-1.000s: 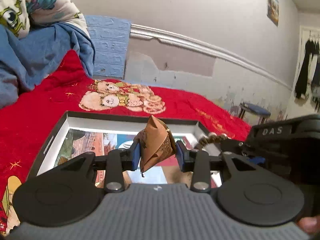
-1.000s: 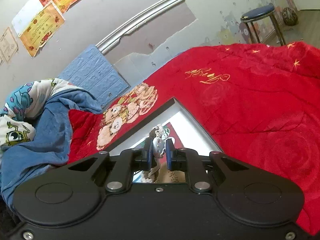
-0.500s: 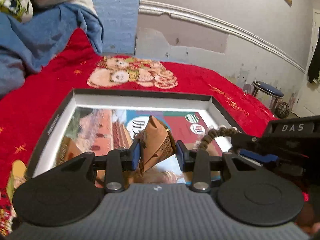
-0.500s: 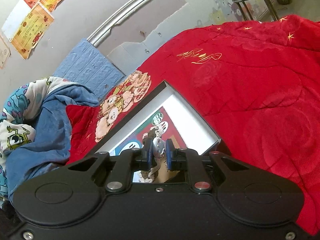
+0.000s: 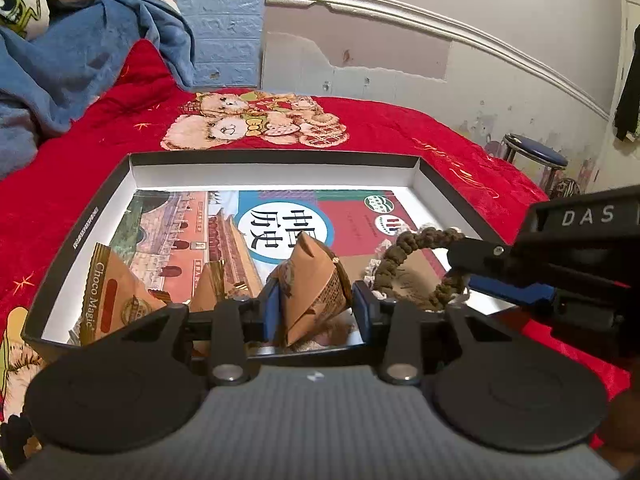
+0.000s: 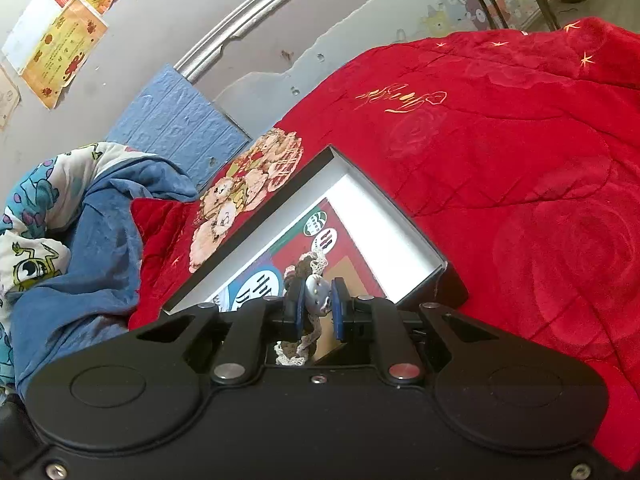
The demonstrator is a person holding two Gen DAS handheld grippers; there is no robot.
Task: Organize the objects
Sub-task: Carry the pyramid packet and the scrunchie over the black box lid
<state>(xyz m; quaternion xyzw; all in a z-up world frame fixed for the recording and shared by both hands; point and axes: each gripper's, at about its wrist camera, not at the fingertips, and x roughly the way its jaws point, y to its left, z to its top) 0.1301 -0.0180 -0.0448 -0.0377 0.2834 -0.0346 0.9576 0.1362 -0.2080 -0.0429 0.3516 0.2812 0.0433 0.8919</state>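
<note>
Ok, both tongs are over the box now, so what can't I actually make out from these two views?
- Left wrist view: the near wall of the box is hidden behind the tongs' body.
- Left wrist view: whether the brown packet touches the book below.
- Right wrist view: most of the braided hair tie, covered by the right tongs.
- Left wrist view: the Choco Magic packet is partly blocked below.

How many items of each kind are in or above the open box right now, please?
Brown snack packets: 3 (Choco Magic packet, small packet, packet in the left gripper)
Braided bracelet in the right gripper: 1
Book lining the box: 1
Total: 5
</note>
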